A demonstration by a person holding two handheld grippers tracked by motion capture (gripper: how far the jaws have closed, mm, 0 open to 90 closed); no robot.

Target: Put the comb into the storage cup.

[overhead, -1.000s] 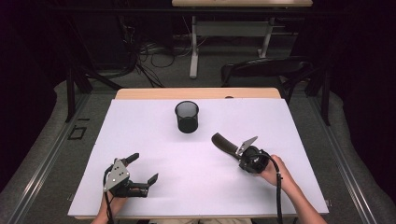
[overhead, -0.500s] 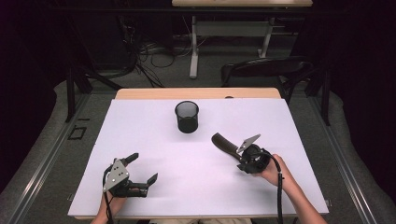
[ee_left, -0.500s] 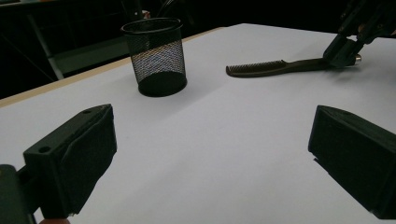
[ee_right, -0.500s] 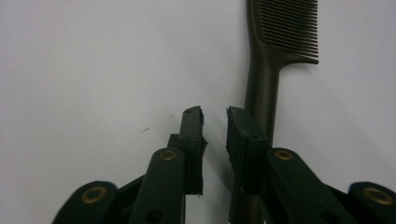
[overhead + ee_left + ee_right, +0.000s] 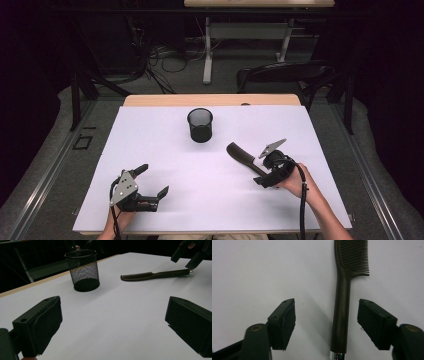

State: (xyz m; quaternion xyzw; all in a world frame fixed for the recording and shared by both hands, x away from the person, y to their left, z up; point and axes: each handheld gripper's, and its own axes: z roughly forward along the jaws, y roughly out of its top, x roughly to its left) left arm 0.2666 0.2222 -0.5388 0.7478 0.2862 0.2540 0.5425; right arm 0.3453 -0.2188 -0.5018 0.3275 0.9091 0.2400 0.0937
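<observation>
Since a second ago the right gripper (image 5: 325, 323) has just been opening its jaws around the comb (image 5: 342, 315) handle, probably to grasp it from the table (image 5: 150, 150), while the left gripper (image 5: 150, 180) waits open, empty.

In the right gripper view, the right gripper (image 5: 326, 323) has just been opening its jaws, and they stand apart on both sides of the handle of a dark brown comb (image 5: 344, 300). The pads do not touch it. The comb lies flat on the white table (image 5: 249, 272), teeth probably to the right.
</observation>
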